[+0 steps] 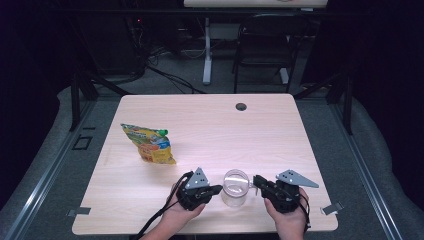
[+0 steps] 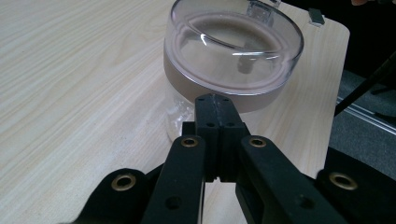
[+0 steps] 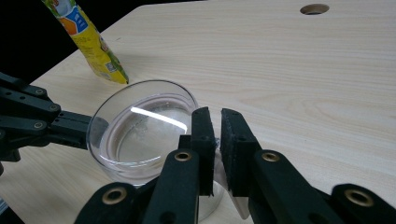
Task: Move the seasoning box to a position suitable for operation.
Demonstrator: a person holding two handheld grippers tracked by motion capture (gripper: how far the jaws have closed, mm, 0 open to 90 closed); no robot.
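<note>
Standing upright near the desk's (image 1: 150, 210) front edge, the jar (image 1: 235, 188) sits between both grippers, the right gripper (image 3: 215, 140) clamping its handle (image 3: 215, 144) while the left gripper (image 2: 215, 109), jaws clenched on nothing, points at its side wall just below the rim.

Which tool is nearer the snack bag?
Left. The left tool sits just left of the clear jar, on the side toward the snack bag. The right tool is on the jar's far side, clamped on its handle.

Jar (image 1: 235, 187) between claws, pouch (image 1: 149, 143) behind-left
</note>
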